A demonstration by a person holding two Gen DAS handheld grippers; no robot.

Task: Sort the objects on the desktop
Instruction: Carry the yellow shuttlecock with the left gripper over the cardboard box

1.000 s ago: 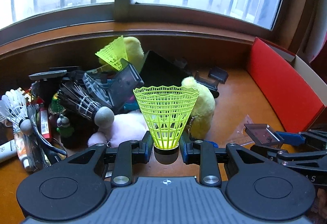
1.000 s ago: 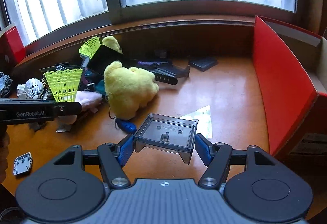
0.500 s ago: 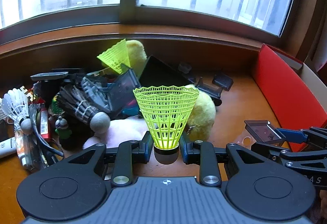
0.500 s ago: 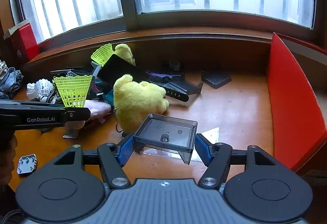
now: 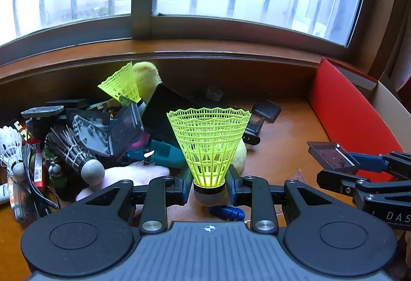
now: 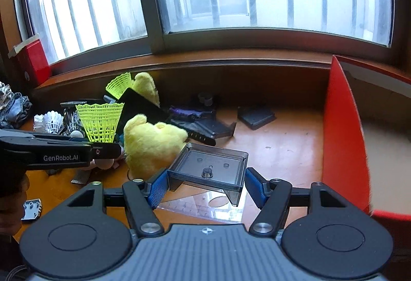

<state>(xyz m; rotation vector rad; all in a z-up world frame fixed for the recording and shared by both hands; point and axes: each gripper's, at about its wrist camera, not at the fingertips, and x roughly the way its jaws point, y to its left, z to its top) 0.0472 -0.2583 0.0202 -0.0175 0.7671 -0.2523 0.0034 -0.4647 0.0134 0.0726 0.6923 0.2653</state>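
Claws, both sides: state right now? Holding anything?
Left claw: shut on the yellow shuttlecock, gripped at its cork base, skirt up.
Right claw: shut on the smoky clear plastic tray, held by its two sides.

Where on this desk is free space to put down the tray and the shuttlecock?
Bare wood lies between the red box and the yellow plush toy, in front of the flat black pad. The left side is crowded: shuttlecocks, cables and black parts piled together. A clear ruler lies under the right gripper.
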